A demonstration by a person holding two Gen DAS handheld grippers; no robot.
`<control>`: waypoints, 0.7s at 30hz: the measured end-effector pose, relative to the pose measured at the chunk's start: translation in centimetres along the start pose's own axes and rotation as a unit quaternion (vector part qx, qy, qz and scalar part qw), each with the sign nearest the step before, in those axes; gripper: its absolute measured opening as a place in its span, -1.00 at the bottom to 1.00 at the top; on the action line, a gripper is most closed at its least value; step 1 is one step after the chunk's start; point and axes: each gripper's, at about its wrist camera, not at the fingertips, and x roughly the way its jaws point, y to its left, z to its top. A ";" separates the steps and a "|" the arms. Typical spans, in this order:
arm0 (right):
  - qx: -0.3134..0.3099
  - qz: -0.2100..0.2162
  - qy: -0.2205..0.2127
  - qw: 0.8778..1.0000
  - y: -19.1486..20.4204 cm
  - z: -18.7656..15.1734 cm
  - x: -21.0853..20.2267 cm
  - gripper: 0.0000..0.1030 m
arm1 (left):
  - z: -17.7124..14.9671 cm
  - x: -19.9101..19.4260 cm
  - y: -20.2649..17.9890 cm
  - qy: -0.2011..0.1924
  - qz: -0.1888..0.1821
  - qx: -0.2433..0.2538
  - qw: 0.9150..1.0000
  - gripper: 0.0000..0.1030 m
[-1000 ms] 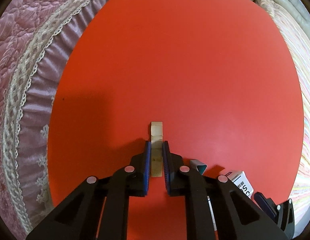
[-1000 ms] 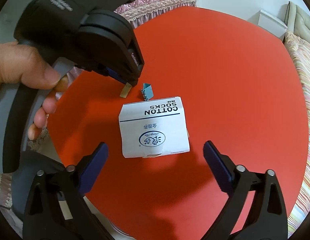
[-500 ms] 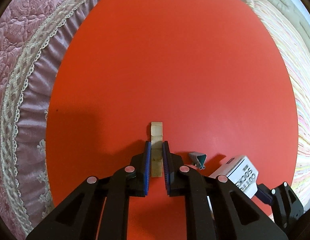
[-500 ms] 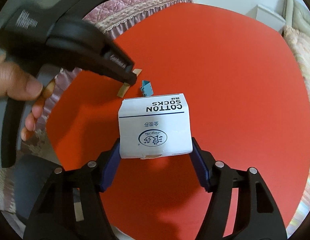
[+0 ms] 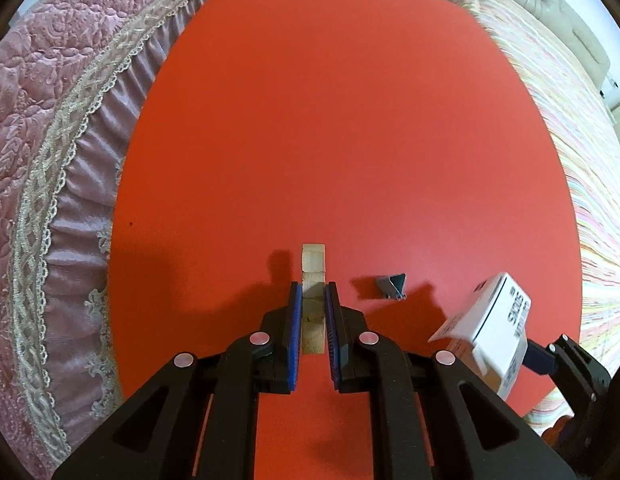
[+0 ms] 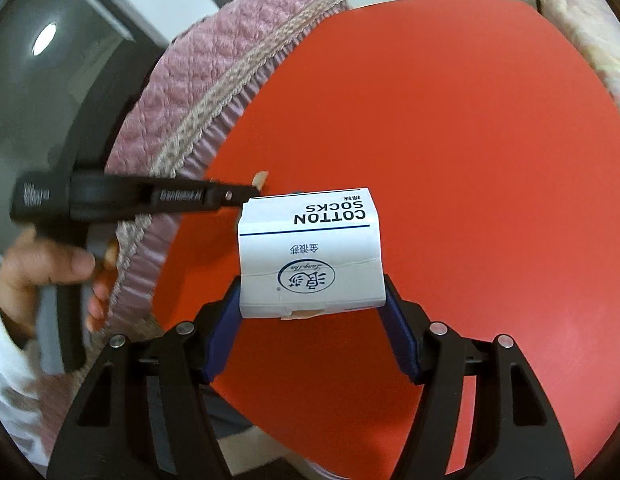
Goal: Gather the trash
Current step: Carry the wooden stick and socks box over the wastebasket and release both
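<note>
My left gripper (image 5: 313, 292) is shut on a tan paper strip (image 5: 313, 258) and holds it above the red round table (image 5: 349, 120). My right gripper (image 6: 313, 292) is shut on a white "COTTON SOCKS" box (image 6: 310, 248) and holds it lifted off the table; the box also shows in the left wrist view (image 5: 493, 328). A small teal-grey folded scrap (image 5: 391, 286) lies on the table to the right of the left gripper. The left gripper (image 6: 254, 192) with the strip's tip (image 6: 260, 178) shows in the right wrist view.
A pink quilted cover with a lace frill (image 5: 50, 160) borders the table on the left. A striped pastel bedspread (image 5: 581, 160) lies along the right. A hand (image 6: 42, 272) holds the left gripper's handle.
My right gripper closed on the socks box and lifted it off the table. My left gripper rose with the strip, and the teal scrap now lies further from it.
</note>
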 end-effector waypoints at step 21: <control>0.001 0.001 -0.026 1.000 3.1 -1.8 -4.9 0.25 | -6.5 -6.7 1.0 -0.057 -0.033 0.086 0.994 -0.77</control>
